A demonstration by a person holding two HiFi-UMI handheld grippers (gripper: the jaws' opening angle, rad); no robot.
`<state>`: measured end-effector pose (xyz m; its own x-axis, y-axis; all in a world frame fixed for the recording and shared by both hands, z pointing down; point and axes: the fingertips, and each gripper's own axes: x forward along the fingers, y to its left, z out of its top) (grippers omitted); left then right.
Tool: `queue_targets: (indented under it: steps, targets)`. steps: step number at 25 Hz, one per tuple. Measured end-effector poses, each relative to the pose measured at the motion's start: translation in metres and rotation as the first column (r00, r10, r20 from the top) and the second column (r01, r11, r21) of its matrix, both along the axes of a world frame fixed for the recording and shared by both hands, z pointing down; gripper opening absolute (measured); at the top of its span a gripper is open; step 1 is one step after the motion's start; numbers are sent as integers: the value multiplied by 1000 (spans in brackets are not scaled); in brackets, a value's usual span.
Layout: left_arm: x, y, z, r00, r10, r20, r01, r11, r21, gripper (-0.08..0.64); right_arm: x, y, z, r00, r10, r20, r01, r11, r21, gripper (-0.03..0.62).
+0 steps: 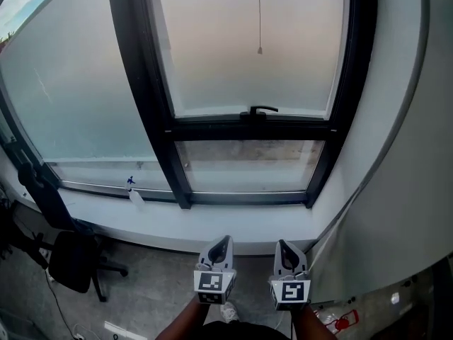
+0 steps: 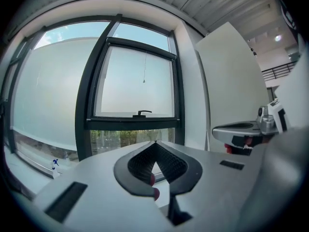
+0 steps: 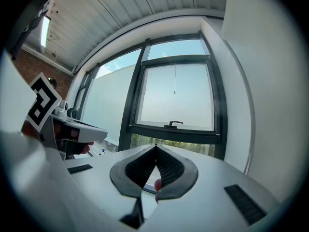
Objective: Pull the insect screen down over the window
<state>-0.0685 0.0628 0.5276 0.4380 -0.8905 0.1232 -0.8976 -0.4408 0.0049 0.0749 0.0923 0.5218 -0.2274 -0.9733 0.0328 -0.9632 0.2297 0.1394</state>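
A dark-framed window [image 1: 251,127] faces me, with a black handle [image 1: 262,110] on its middle rail. In front of the hazy upper pane hangs a thin pull cord ending in a small weight [image 1: 260,50], also seen in the left gripper view [image 2: 144,81] and the right gripper view [image 3: 174,92]. The pane below the rail is clear, with greenery behind it. My left gripper [image 1: 227,239] [image 2: 155,142] and right gripper [image 1: 281,243] [image 3: 155,145] are held side by side, low, short of the sill. They point at the window. Both are shut and hold nothing.
A white sill [image 1: 212,222] runs under the window, with a small spray bottle [image 1: 134,193] on it at the left. A black office chair [image 1: 74,261] stands on the floor at lower left. A white wall [image 1: 396,176] closes the right side. A red object [image 1: 342,323] lies on the floor.
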Motion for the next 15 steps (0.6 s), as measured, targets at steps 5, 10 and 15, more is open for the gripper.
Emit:
queue_targets:
  steps: [5, 10, 15]
  targets:
    - [-18, -34, -10, 1000, 23, -19, -23, 1000, 21, 3, -16, -31, -9, 999, 38, 22, -38, 999, 25, 3]
    - [-26, -57, -3, 998, 54, -44, -53, 998, 22, 3, -34, -53, -13, 999, 35, -1, -35, 999, 31, 3]
    - [-28, -78, 1, 996, 52, -72, -51, 999, 14, 3, -43, -73, -11, 999, 38, -21, -38, 999, 21, 3]
